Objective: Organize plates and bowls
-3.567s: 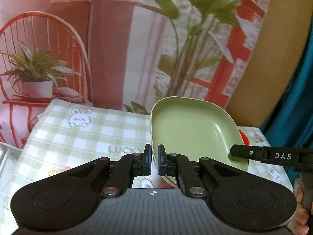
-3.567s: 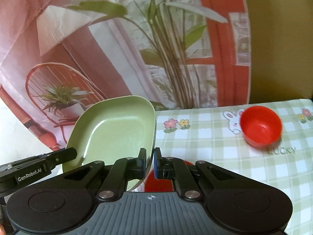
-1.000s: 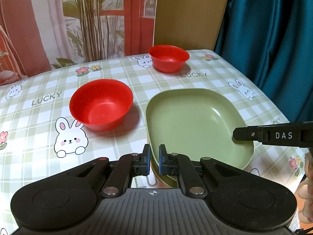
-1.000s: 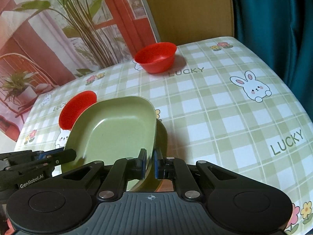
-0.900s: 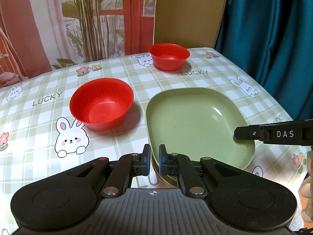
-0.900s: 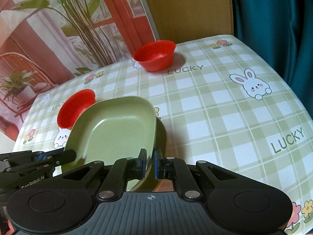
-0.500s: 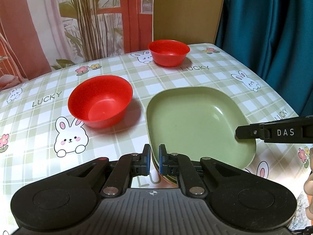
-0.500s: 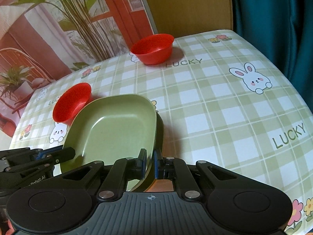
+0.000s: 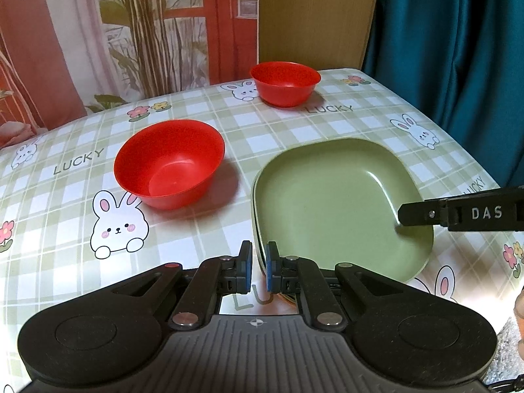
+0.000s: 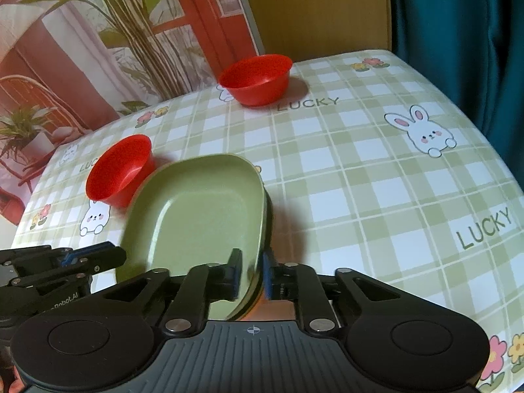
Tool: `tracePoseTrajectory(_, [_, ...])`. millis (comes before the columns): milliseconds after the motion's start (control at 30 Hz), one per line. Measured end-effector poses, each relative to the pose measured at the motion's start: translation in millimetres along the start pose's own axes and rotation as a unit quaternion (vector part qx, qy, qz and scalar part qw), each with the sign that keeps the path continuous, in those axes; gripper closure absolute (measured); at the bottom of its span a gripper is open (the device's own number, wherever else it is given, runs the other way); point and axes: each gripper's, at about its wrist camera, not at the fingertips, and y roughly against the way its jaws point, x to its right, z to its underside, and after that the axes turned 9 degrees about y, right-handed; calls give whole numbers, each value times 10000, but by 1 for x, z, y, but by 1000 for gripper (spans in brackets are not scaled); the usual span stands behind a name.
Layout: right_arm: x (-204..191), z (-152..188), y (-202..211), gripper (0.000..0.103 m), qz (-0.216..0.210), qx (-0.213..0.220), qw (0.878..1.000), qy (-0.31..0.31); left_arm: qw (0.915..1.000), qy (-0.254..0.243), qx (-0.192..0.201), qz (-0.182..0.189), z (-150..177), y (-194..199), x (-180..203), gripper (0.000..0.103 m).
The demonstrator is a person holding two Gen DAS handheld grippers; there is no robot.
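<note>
A square green plate (image 9: 330,203) lies level on the checked tablecloth, nested on a second green plate whose darker rim (image 10: 268,219) shows underneath. My left gripper (image 9: 256,263) is shut on the plate's near left rim. My right gripper (image 10: 251,273) straddles the opposite rim. Its jaws are opening, with a gap between the inner pad and the plate. One of its fingers (image 9: 422,214) reaches over the plate's right side in the left wrist view. Two red bowls stand apart from the plates, one close on the left (image 9: 168,163) and one at the back (image 9: 284,82).
The tablecloth (image 10: 376,170) with rabbits and "LUCKY" print covers the table, which ends at a teal curtain (image 9: 458,49) on the right and a printed backdrop (image 9: 147,32) behind. Part of a person's hand (image 9: 519,308) shows at the right edge.
The plate, earlier held up tilted in the air by both grippers, has come down flat onto the lower plate. In the last half second the right jaws have parted; the left stays closed.
</note>
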Motion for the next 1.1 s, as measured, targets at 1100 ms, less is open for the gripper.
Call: tracePoseTrajectory(1100, [10, -2, -9, 79, 69, 84, 9998, -150, 9988, 277, 390, 96, -12, 21, -6, 93])
